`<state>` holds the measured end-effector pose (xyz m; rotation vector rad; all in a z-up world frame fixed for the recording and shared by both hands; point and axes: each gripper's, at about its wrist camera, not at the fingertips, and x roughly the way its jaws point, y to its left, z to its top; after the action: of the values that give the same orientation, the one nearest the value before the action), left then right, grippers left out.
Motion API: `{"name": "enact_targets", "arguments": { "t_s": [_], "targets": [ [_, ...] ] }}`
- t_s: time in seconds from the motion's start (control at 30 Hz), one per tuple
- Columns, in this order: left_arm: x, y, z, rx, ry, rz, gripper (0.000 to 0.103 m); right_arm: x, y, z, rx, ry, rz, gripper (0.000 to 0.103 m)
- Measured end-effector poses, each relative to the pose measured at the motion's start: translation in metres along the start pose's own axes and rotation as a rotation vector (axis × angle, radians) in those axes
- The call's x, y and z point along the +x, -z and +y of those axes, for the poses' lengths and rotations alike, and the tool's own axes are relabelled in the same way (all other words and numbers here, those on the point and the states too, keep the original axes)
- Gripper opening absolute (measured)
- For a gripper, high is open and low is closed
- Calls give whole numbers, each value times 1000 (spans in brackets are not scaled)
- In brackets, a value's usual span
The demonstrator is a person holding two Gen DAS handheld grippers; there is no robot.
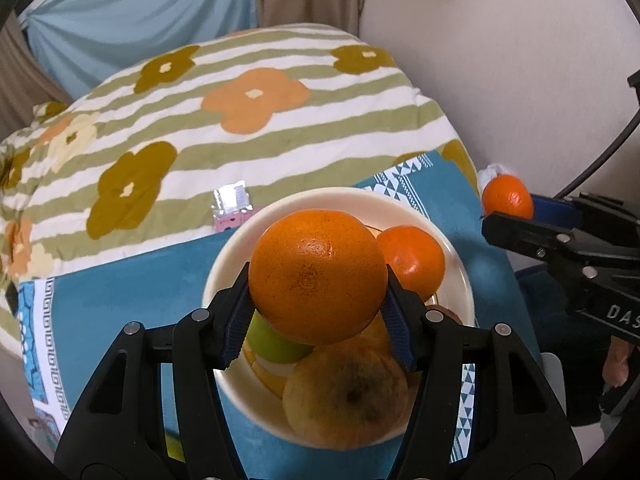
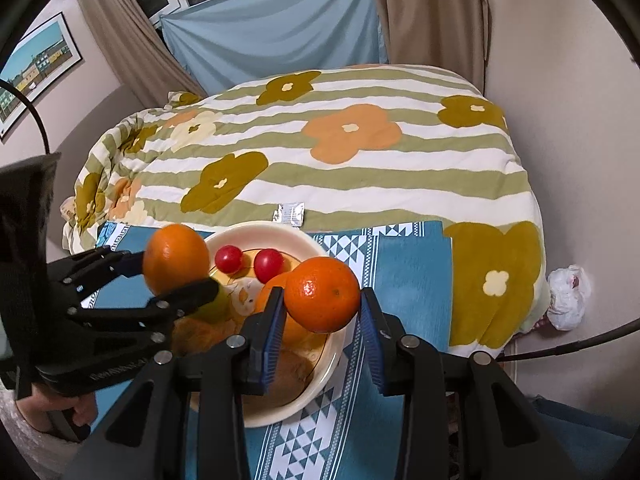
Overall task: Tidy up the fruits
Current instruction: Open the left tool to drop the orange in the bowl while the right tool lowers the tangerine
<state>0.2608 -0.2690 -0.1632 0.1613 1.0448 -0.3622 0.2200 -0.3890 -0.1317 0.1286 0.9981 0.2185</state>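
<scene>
Striped bedding with big orange and olive flowers, a quilt [image 2: 340, 160], fills the upper middle of both views, with a blue sheet [image 2: 276, 36] and tan curtains [image 2: 432, 16] behind it and a framed picture [image 2: 36, 68] on the wall at upper left of the right wrist view. A teal patterned cloth [image 2: 404, 280] lies over the near edge of the bed, and a cream bowl [image 1: 320, 200] sits on it.

At the centre of the left wrist view, the left gripper [image 1: 318, 300] has its jaws closed on a large orange [image 1: 318, 276], blue pads pressed against both sides, holding it above the bowl. Below it in the bowl lie a yellowish apple [image 1: 344, 396], a green fruit [image 1: 272, 340] and a small mandarin [image 1: 414, 262].

In the right wrist view, the right gripper [image 2: 322, 320] holds a second mandarin [image 2: 323, 294] over the bowl's right rim. The left pad touches it; a slight gap seems to show at the right pad. Two red cherry tomatoes [image 2: 228, 259] rest at the far side of the bowl.

A small foil packet [image 2: 289, 213] lies on the quilt just beyond the bowl. A white plastic bag [image 2: 568, 296] sits at the right edge, beside the bed.
</scene>
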Motion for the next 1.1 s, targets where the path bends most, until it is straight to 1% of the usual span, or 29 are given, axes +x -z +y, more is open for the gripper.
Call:
{"name": "enact_targets", "arguments": {
  "t_s": [0.2,0.27,0.3,0.33,0.37,0.43,0.6,0.8,0.97,1.1],
  "targets": [
    [14,-4,-6,33,6,40,63,1,-3,-9,31,6,-7,34],
    [13,-4,-5,29,10,41,67,2,-4,-13,46,3,-9,34],
    [10,-5,-4,24,17,32,80,2,-4,-14,52,5,-11,34],
    [6,-6,-3,18,21,20,99,2,-4,-15,55,8,-12,34],
    [2,-6,-1,14,20,7,103,2,-5,-16,61,11,-14,34],
    [-9,-8,4,9,29,-27,103,1,-6,-17,71,14,-19,34],
    [-23,-8,14,15,12,-41,103,-2,-11,-13,67,20,-27,34],
    [-37,-1,29,-31,-4,-51,103,0,-17,-7,39,15,-31,34],
    [-46,10,38,-53,-27,-53,103,7,-24,-2,10,-12,-20,34],
    [-55,20,46,-70,-47,-56,103,19,-31,6,-46,-46,6,34]
  ]
}}
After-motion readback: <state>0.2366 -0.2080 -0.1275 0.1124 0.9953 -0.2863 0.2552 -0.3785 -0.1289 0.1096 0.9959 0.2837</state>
